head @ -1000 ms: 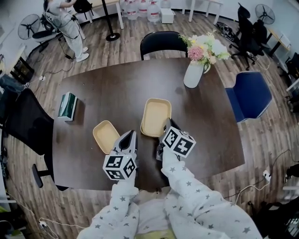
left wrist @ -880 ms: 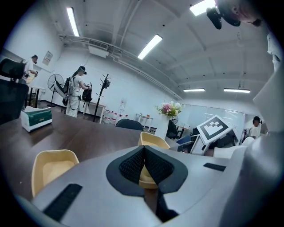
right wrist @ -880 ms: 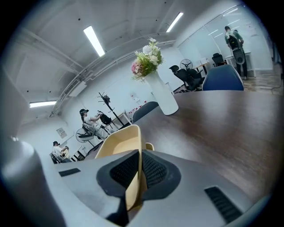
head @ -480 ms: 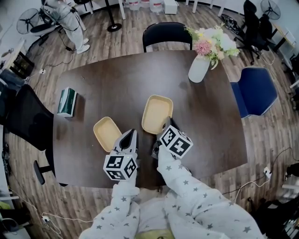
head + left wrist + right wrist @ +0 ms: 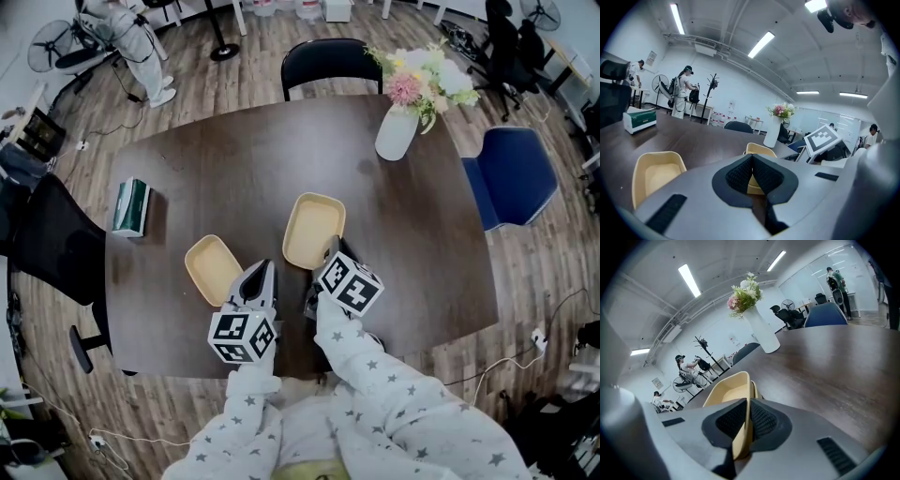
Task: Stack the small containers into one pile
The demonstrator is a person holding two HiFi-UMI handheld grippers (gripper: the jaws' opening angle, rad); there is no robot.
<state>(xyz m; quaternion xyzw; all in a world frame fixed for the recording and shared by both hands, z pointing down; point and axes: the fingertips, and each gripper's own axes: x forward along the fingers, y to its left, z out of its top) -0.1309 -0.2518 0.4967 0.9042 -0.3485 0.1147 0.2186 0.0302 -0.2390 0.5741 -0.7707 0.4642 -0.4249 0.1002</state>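
Observation:
Two pale yellow containers lie open side up on the dark table [image 5: 234,169]. The larger container [image 5: 314,230] is near the middle; my right gripper [image 5: 333,247] is shut on its near rim. In the right gripper view the rim wall [image 5: 740,427] stands pinched between the black pads of the right gripper [image 5: 747,403]. The smaller container [image 5: 214,269] lies to the left. My left gripper [image 5: 265,267] is just right of it, shut, with nothing between its pads. In the left gripper view the left gripper [image 5: 752,158] points between the smaller container [image 5: 656,173] and the larger one [image 5: 760,150].
A white vase of flowers [image 5: 398,131] stands at the table's far right. A green box [image 5: 131,206] lies near the left edge. A black chair [image 5: 328,66] is at the far side, a blue chair [image 5: 511,178] at the right, another black chair [image 5: 52,244] at the left.
The head view has shifted slightly. Both grippers and both containers keep their places on the table.

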